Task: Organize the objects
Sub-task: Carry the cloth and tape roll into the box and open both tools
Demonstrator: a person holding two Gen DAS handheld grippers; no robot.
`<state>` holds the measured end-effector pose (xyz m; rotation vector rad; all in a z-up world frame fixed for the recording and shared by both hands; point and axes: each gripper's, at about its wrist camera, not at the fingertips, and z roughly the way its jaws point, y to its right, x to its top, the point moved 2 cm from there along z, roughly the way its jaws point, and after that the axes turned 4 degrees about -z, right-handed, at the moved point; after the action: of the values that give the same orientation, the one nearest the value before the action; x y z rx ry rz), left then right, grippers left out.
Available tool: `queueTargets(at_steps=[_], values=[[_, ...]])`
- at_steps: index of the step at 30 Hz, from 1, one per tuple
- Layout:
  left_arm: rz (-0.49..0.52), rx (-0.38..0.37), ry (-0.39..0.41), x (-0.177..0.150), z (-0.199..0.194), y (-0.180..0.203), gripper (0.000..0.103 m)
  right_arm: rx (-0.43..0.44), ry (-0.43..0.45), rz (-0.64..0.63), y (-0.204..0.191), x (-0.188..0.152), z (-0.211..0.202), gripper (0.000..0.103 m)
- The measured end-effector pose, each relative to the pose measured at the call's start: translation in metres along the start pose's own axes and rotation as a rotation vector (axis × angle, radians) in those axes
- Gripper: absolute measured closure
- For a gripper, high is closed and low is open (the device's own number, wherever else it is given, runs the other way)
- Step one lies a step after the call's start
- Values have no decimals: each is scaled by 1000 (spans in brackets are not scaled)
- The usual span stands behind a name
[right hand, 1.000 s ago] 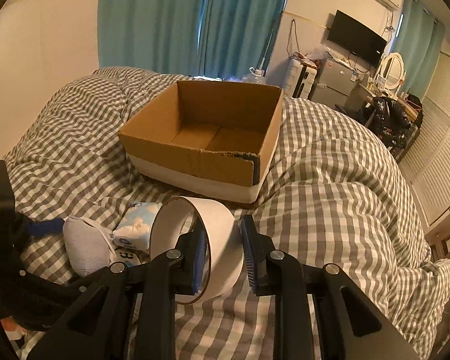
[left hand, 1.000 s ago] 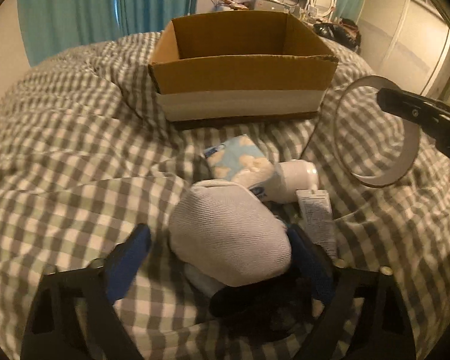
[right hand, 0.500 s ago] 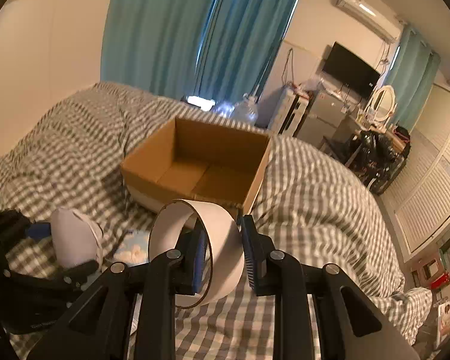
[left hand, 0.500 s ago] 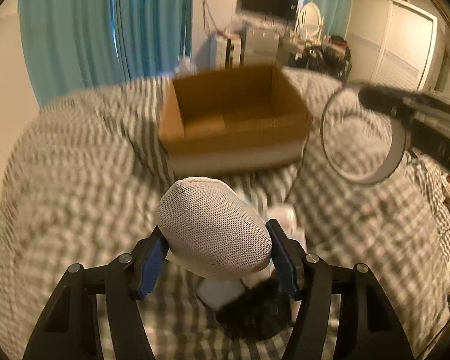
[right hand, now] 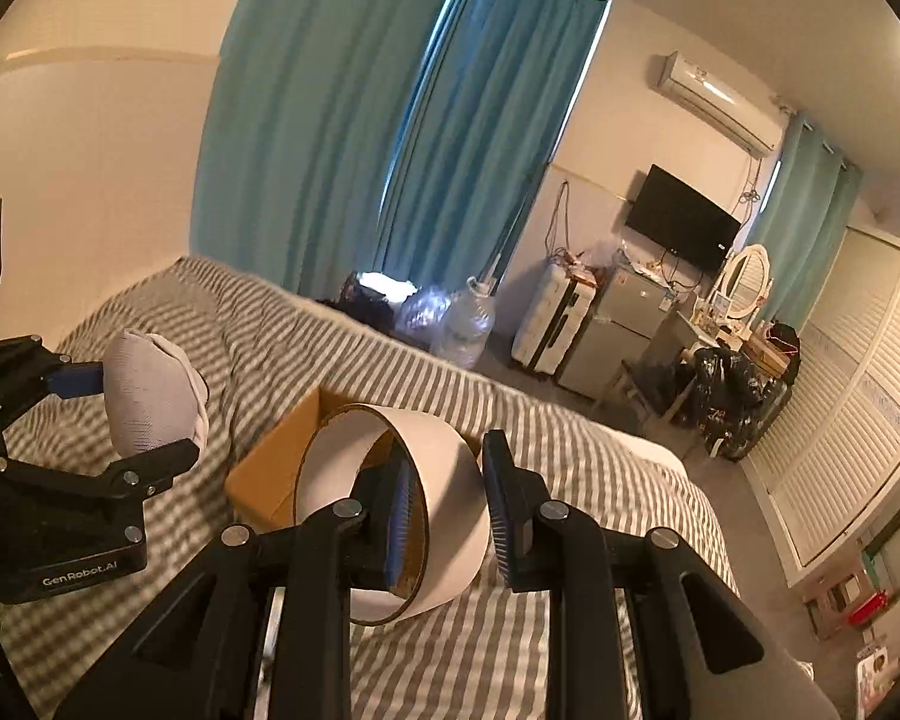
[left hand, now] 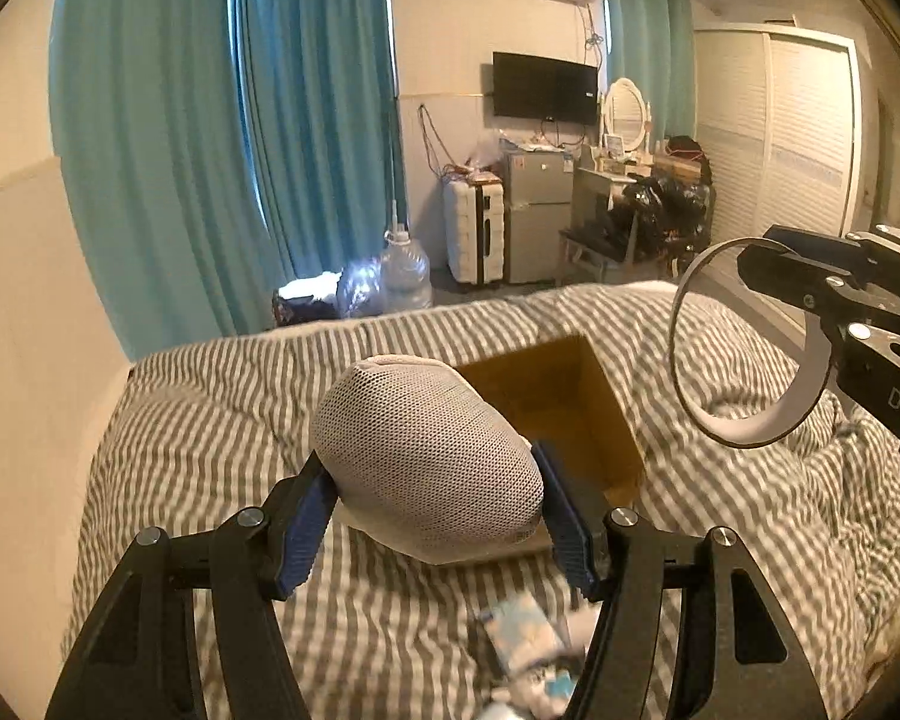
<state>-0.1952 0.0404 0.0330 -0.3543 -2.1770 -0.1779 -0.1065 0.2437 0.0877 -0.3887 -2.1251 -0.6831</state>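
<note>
The left hand-held gripper point(left hand: 435, 510) is clenched on a mesh pouch point(left hand: 426, 456), raised above the bed point(left hand: 210, 420). The box point(left hand: 570, 408) lies straight ahead and below, mid-bed, mouth up. The right hand-held gripper point(right hand: 450, 510) grasps a tape ring point(right hand: 390, 504) beside it, about equally near the box.

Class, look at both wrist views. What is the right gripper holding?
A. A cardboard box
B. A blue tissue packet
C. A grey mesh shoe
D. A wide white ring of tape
D: the right gripper is shut on the white ring of tape, one finger inside the ring and one outside, while the left gripper holds the grey mesh shoe above the bed, near the cardboard box.
</note>
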Motion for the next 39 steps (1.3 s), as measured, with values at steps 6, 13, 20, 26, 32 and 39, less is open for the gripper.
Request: queueTargets(at_steps=[6,13,20,26,32,39], values=[[7,-21,-8,34,36,-8,37,22,-28,22,11,24,49,81],[37,-49,-51,51,93,-4,37,63,-128,56,11,17,132,81],[59,-91,-139,25,163,-1,37,100,-211,81,0,-14,200,81],[73,-132,-214,-5,206,-1,37,136,-277,80,-13,-43,243,81],[136,-169,-246,-20,219,9,33,179,-306,112,-20,-66,259,81],[94,-154,-233,-16,200,7,13,170,-262,142,-13,-57,232,46]])
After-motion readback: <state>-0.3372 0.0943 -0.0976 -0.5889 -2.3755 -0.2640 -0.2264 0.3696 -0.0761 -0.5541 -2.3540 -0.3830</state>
